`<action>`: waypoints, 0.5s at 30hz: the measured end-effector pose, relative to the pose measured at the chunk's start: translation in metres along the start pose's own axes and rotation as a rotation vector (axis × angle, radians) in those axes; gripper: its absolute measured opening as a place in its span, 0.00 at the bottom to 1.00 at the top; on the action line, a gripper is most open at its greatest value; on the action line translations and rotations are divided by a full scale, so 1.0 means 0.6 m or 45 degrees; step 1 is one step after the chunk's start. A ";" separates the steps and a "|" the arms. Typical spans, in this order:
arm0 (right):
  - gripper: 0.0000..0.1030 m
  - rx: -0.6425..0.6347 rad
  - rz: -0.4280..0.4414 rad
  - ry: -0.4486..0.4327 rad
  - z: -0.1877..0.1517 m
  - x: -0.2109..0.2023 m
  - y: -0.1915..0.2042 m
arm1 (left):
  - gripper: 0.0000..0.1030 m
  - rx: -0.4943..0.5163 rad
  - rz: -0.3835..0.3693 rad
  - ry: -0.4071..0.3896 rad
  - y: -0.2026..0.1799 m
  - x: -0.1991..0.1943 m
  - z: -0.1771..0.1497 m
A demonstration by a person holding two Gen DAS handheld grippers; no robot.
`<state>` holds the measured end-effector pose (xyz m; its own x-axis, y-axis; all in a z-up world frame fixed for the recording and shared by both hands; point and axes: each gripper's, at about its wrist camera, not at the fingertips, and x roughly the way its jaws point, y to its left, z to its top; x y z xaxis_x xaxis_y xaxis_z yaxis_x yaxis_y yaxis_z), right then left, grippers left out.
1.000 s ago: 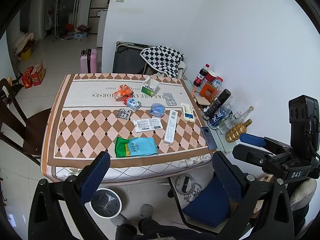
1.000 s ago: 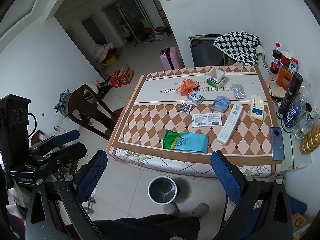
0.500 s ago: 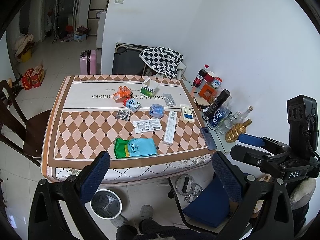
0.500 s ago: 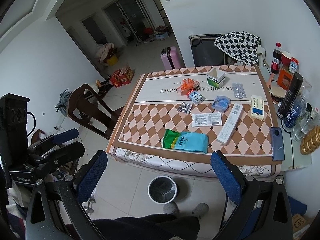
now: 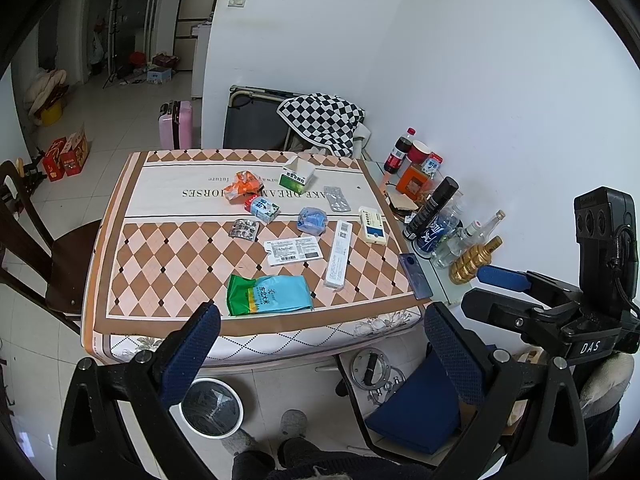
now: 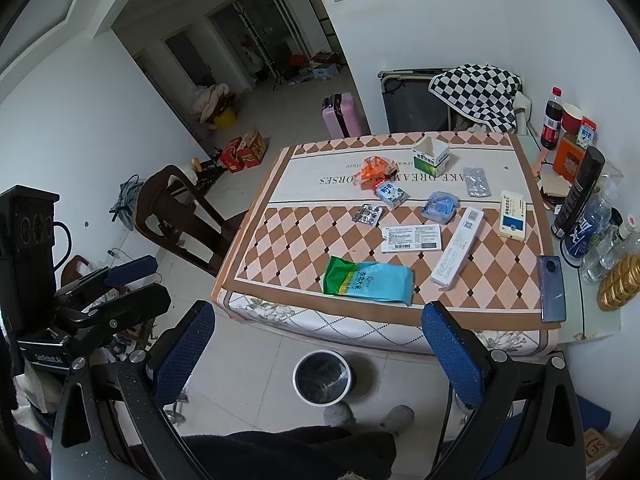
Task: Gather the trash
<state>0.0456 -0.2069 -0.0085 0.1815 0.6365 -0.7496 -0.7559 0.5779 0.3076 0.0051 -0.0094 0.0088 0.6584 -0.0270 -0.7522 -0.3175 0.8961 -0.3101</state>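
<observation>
Nothing collected yet: both my left gripper (image 5: 320, 344) and right gripper (image 6: 318, 344) hang released above the counter (image 5: 168, 240); next I reach for the green-and-blue plastic packet (image 5: 270, 294).

Bright, even light, perhaps daylight; soft shadows, no glare. Sharp focus, strong fisheye bending, black corners.

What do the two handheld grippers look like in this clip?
Both are black frames with silver screws and two blue textured finger pads. The left gripper shows "GoRobotAI" lettering in the right view; the right gripper carries a "DAS" label, black camera box and cable.
</observation>
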 end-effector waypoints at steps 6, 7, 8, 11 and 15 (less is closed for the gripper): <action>1.00 0.000 0.002 -0.002 -0.001 -0.002 -0.001 | 1.00 -0.002 0.000 0.001 0.002 0.000 -0.001; 1.00 -0.001 0.000 -0.002 -0.001 -0.002 -0.001 | 1.00 -0.001 -0.001 0.000 0.002 0.000 -0.001; 1.00 -0.001 0.002 -0.002 -0.003 -0.003 -0.002 | 1.00 0.001 0.001 0.000 0.002 0.001 -0.001; 1.00 -0.001 0.003 -0.003 0.006 0.001 0.006 | 1.00 0.000 0.000 -0.001 0.002 0.000 -0.002; 1.00 -0.001 0.004 -0.002 0.003 0.000 0.004 | 1.00 0.000 0.001 -0.001 0.002 0.000 -0.002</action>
<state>0.0450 -0.2045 -0.0065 0.1805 0.6391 -0.7477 -0.7569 0.5757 0.3093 0.0041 -0.0088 0.0076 0.6590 -0.0260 -0.7517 -0.3177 0.8962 -0.3095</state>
